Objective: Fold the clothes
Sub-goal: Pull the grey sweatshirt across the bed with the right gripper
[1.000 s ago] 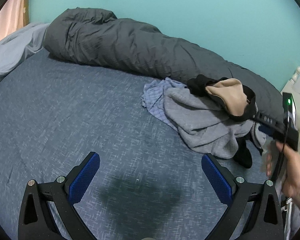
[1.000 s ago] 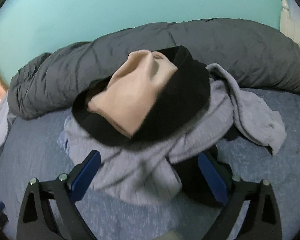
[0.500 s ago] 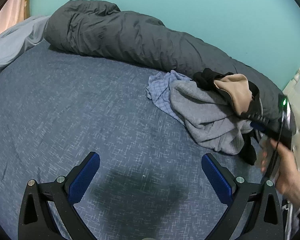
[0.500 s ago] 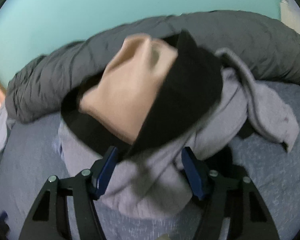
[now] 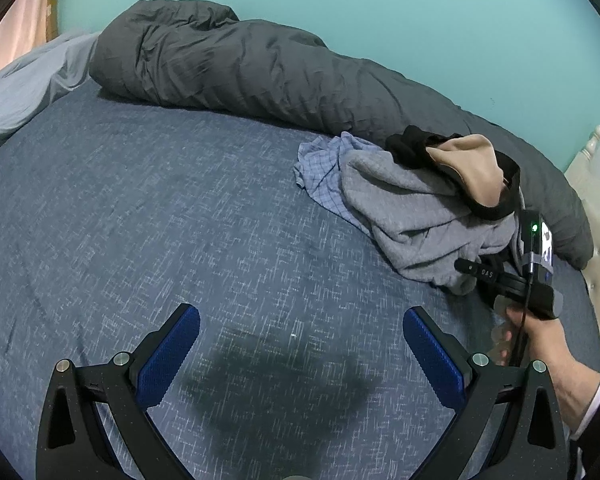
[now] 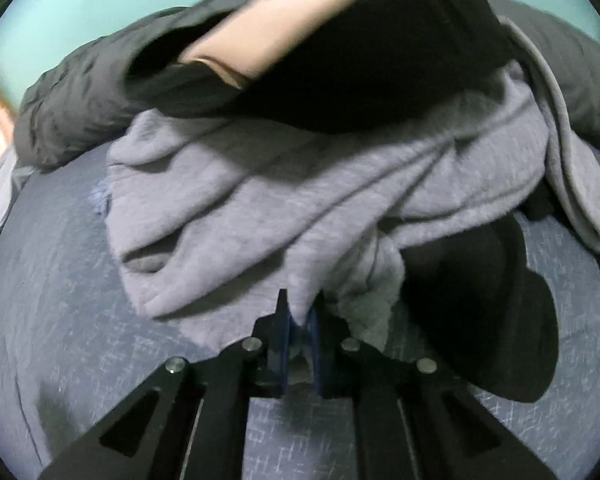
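Now right gripper clamped on near edge of grey sweatshirt, likely to drag it from clothes pile heaped against rolled duvet. Left gripper spread wide, empty, hovering over bare sheet beside pile, probably folding space.

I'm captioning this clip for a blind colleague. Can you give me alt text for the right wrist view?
The right gripper is shut on the near edge of a grey sweatshirt heaped on a blue bed sheet. A black and tan garment lies on top of it, with a dark grey duvet behind against a teal wall.
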`<state>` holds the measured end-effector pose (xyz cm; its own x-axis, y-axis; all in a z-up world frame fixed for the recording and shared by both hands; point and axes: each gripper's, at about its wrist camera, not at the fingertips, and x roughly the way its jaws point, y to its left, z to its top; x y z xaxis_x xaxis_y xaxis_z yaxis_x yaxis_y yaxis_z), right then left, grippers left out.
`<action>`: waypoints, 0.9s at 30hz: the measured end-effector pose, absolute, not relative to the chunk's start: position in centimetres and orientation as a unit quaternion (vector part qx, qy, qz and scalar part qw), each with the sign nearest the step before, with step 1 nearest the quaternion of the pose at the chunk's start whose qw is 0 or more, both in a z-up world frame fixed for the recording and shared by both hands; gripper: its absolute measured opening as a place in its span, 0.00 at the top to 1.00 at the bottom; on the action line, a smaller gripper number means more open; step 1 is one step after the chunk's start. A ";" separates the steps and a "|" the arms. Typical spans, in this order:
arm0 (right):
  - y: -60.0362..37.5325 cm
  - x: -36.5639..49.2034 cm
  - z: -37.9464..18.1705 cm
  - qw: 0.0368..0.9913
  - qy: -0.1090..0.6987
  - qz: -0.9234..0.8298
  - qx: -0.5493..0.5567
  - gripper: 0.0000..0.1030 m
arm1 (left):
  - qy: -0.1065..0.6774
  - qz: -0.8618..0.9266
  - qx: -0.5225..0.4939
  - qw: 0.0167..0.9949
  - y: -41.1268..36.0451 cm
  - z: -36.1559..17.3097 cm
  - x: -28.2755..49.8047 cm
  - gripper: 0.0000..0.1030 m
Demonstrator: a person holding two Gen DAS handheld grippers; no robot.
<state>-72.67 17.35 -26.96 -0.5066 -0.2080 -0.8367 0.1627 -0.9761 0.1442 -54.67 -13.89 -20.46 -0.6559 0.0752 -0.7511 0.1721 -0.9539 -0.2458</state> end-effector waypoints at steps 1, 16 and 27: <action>17.0 -72.2 -26.6 0.116 -0.012 -0.869 0.480 0.93 | 0.150 -0.898 0.414 0.027 -13.9 -20.4 -54.5 0.00; 16.5 -60.0 -23.0 0.223 0.045 -0.868 0.441 0.94 | 0.142 -0.911 0.386 0.021 -12.7 -17.4 -48.0 0.00; 15.3 -49.5 -20.1 0.291 0.034 -0.868 0.401 0.95 | 0.132 -0.924 0.359 0.015 -12.1 -15.9 -39.1 0.00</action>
